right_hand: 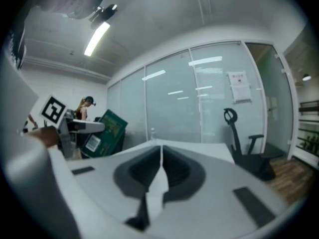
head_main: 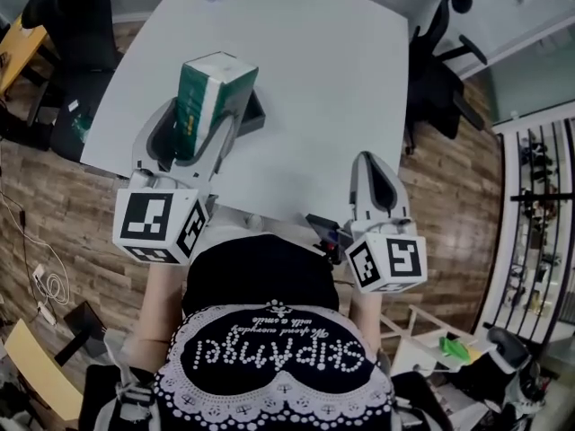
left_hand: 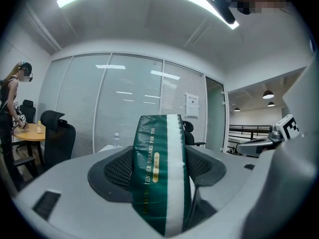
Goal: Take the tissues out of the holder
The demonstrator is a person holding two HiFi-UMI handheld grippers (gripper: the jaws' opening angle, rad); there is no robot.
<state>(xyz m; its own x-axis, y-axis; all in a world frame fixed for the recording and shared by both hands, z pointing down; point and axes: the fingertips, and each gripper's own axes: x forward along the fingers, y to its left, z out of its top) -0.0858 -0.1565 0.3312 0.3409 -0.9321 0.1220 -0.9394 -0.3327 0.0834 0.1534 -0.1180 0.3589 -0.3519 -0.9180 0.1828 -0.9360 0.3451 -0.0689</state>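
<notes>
A: What do the left gripper's (head_main: 199, 133) fingers (left_hand: 117, 171) hold?

B: They are clamped on a green tissue pack (head_main: 214, 83) with a white stripe. It stands upright above the white counter (head_main: 314, 79) and hides most of the dark holder (head_main: 254, 115) behind it.

A: And the right gripper (head_main: 377, 173)?

B: Its fingers (right_hand: 177, 171) sit together at the counter's near edge. A pale sliver (right_hand: 158, 185) shows between them, but it is too unclear to name.
</notes>
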